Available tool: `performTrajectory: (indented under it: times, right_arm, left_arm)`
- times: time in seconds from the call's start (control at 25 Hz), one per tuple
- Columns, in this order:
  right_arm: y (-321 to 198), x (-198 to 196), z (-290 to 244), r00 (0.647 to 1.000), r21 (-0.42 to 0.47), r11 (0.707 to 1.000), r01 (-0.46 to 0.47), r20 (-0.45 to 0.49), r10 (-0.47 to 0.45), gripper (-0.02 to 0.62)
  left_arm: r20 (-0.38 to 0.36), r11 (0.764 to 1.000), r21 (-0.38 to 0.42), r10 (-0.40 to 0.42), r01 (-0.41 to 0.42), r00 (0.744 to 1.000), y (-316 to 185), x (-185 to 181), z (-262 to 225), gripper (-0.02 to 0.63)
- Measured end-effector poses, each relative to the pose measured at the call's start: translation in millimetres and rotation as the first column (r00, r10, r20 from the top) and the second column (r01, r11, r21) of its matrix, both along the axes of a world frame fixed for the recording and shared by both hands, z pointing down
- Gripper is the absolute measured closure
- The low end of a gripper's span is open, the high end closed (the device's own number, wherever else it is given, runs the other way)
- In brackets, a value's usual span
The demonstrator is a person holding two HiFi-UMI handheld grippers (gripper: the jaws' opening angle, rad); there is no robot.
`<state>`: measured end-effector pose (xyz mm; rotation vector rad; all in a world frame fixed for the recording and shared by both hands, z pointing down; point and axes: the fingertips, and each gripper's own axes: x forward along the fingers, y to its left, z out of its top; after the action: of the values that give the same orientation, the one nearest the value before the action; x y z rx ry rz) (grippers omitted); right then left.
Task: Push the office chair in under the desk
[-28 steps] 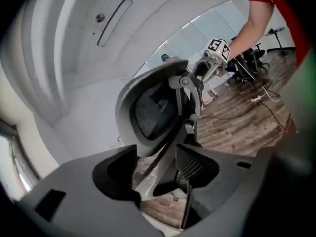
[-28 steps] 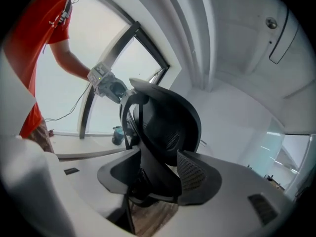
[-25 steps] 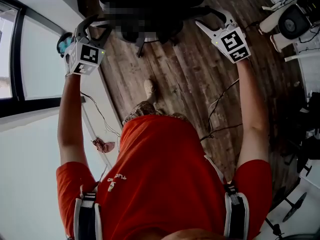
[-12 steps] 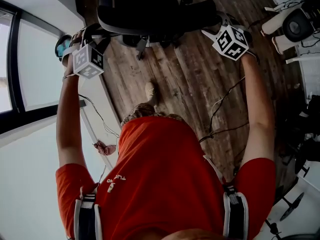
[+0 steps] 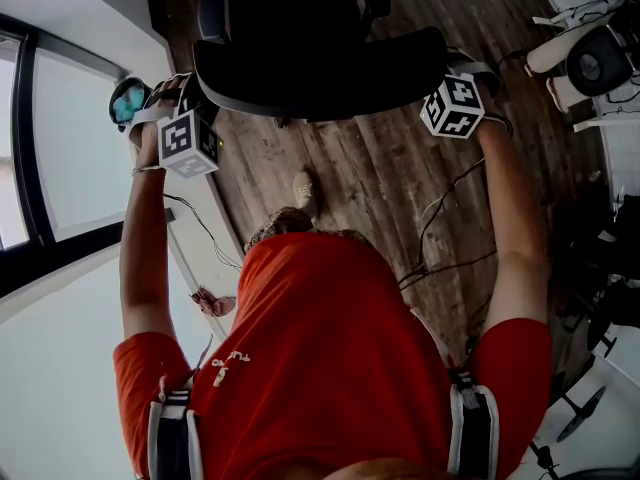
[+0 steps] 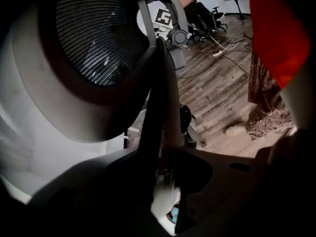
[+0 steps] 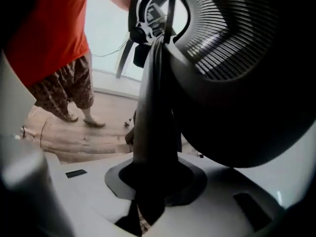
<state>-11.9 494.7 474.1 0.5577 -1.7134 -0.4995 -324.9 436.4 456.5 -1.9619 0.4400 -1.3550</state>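
The black office chair with a mesh back (image 5: 310, 48) stands on the brown wooden floor (image 5: 380, 168), on the far side, right in front of the person in the red shirt (image 5: 320, 358). A big window (image 5: 70, 138) is on the left.

A second ago both grippers were held up in the air near the chair, with their fingers wide apart. Now they have come down onto the chair's back, one on each side, and the back looks bigger and nearer in the head view.

The left gripper (image 5: 195, 98) is at the left edge of the chair's back. Its fingers (image 6: 89, 191) have just been closing. In the left gripper view the dark rim of the back (image 6: 158, 107) runs straight down between them, and they squeeze it – about half closed, with the mesh (image 6: 94, 38) just to the left.

The right gripper (image 5: 450, 68) is at the right edge of the back. Its fingers (image 7: 222, 201) have just been closing too. In the right gripper view the dark rim (image 7: 153, 107) sits between them and they hold it tight – the mesh (image 7: 232, 58) curves away on the right.
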Motion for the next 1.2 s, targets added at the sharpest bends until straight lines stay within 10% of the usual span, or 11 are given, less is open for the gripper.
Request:
performTrajectory:
  times: [1.2]
  right_arm:
    - [-174.4,47.5,-2.6,1.000,0.030,1.000,0.000,-0.028,0.000,0.502]
  left_arm:
    - [0.038,0.996,0.044,0.072,-0.074,0.997,-171.2,46.7,4.9,0.520]
